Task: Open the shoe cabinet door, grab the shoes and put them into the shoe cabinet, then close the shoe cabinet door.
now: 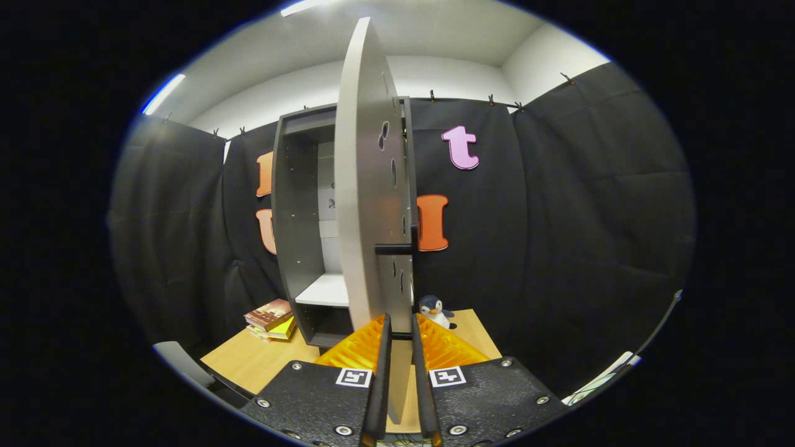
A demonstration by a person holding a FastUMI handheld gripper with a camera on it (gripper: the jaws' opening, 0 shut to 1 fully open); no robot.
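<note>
- Door edge [372, 186] sits clamped in your hand-held gripper [399, 366], both fingers pressing it.
- Swing it wide toward 3 o'clock, clearing the shoe cabinet [298, 217] opening without twisting.

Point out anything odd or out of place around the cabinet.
Nothing is damaged or spilled. The gripper pinches the open cabinet door by its edge. A toy penguin and stacked books flank the cabinet, unrelated to shoes.

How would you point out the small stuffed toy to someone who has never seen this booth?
Start at the tall grey shoe cabinet on the wooden table, whose door swings open edge-on between the gripper fingers. Right of the cabinet's base sits a penguin plush. It is the one soft, dark-and-white thing; the books lie left.
</note>
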